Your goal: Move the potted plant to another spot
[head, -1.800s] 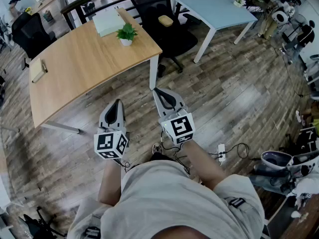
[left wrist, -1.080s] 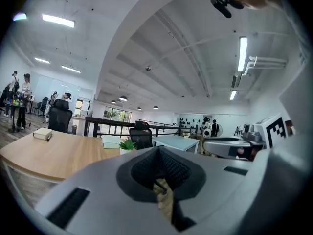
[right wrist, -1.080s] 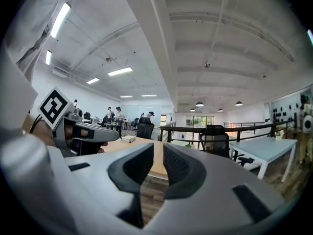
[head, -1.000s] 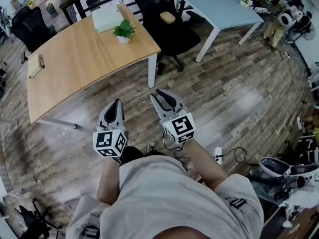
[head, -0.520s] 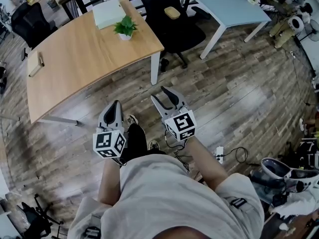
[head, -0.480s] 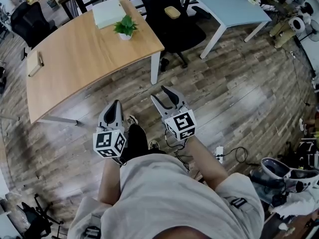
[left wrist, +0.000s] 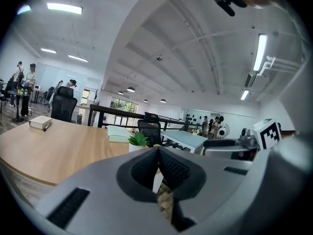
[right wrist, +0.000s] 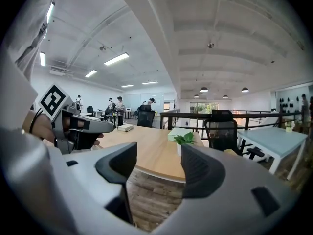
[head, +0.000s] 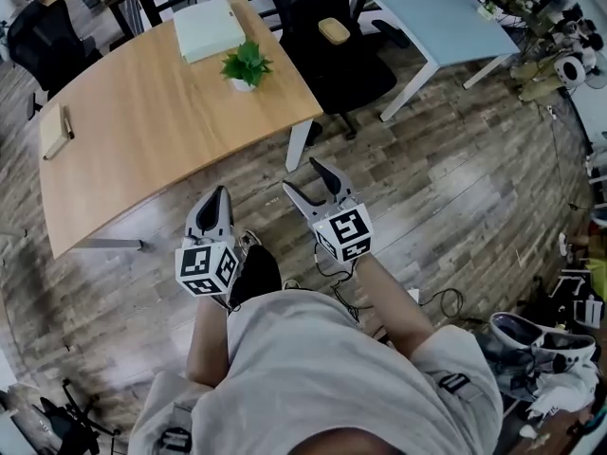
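The potted plant [head: 246,67] stands upright in its small white pot on the wooden table [head: 142,131]. It is close to the table's right edge, between a pale flat box [head: 209,31] at the far right corner and the near right corner, where a white leg goes down. A small book [head: 54,131] lies by the table's left edge, well apart from the plant.

Both grippers hang over the plank floor [head: 455,188], short of the table's near edge and well away from the plant. The left hand-held gripper [head: 218,197] is clenched: in its own view the two dark pads meet along a single line with nothing pinched between them. The plant shows just above their tips, far off on the tabletop.

The right hand-held gripper [head: 303,175] is released. Its jaws have just been opening and now stand clearly apart, with nothing between them. Through the gap its view shows the table's near edge and the floor, with the plant above the right jaw in the distance.

A black office chair [head: 332,55] stands just past the table's right edge, and a pale blue table [head: 427,12] stands beyond it.
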Tool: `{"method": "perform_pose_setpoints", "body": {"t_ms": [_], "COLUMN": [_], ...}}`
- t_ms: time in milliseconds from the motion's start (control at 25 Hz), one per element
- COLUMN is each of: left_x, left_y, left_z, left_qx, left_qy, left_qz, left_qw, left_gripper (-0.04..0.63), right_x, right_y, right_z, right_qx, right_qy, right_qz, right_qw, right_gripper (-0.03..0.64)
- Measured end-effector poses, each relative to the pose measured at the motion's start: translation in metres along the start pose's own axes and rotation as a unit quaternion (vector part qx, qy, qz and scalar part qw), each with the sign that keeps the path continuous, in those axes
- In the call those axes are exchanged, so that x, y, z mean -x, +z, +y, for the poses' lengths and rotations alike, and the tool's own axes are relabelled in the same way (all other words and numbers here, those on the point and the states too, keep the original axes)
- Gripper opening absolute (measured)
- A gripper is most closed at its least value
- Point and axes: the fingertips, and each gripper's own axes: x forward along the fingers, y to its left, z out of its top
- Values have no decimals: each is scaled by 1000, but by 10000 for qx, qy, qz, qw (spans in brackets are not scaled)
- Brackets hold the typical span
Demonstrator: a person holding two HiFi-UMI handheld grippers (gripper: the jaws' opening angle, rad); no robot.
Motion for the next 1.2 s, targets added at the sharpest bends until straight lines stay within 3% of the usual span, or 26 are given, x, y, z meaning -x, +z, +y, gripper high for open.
{"method": "perform_pose_setpoints", "body": {"t_ms": [400,800,960,1200], "left_x": [-90,-158,-187,-236], "left_y": [32,5,-4,-18], "left_z": [78,119,126,144], "left_qx": [58,138,176,220], "left_qy": [-295,-377,-211,442], "left_qz": [181,773,925,1127], "left_qw": [9994,9962,9953,9924], "left_gripper": [12,12,12,12], "right_x": [-100,-157,-176,-214], "right_y": [17,-10,-24,-41], "right_z": [-38,-87,-116,-154], "right_qx": [-41,-85,-9,243], "right_qy": [-35,47,187,928], "right_qz": [304,629,771,1009], "right_qw": [9995,9980,9968,9903], "right_gripper": [306,352,364,377]}}
